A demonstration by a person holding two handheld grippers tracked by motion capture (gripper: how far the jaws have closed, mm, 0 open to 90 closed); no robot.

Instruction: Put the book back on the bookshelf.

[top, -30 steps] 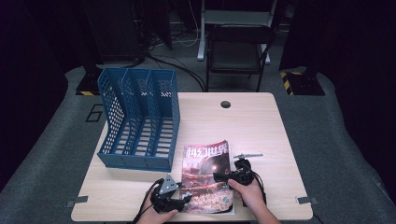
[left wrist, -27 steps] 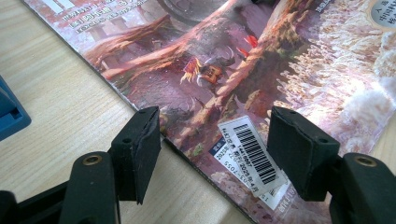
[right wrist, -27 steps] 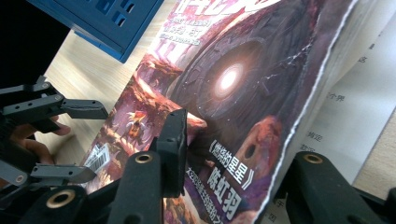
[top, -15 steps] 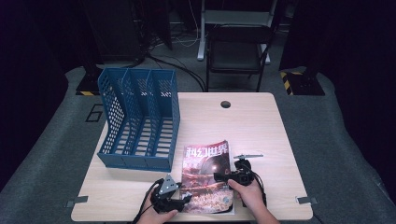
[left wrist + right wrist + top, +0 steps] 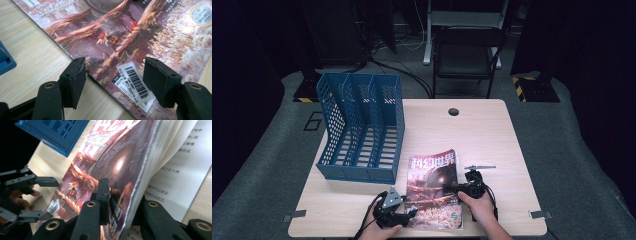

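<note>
On the pale wooden table [image 5: 492, 135], low in the frame's centre, the right gripper [image 5: 466, 186] has just been closing and now pinches the magazine [image 5: 432, 175] by its edge, ready to lift, while the left gripper [image 5: 398, 214] straddles its corner, jaws apart.

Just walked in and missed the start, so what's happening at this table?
A person is working a magazine that lies on the table beside a blue file rack. The right tongs have just been closing and now pinch the magazine's open edge, lifting the cover and top pages off the rest. The left tongs sit open over its near corner, by the barcode sticker, gripping nothing.
</note>
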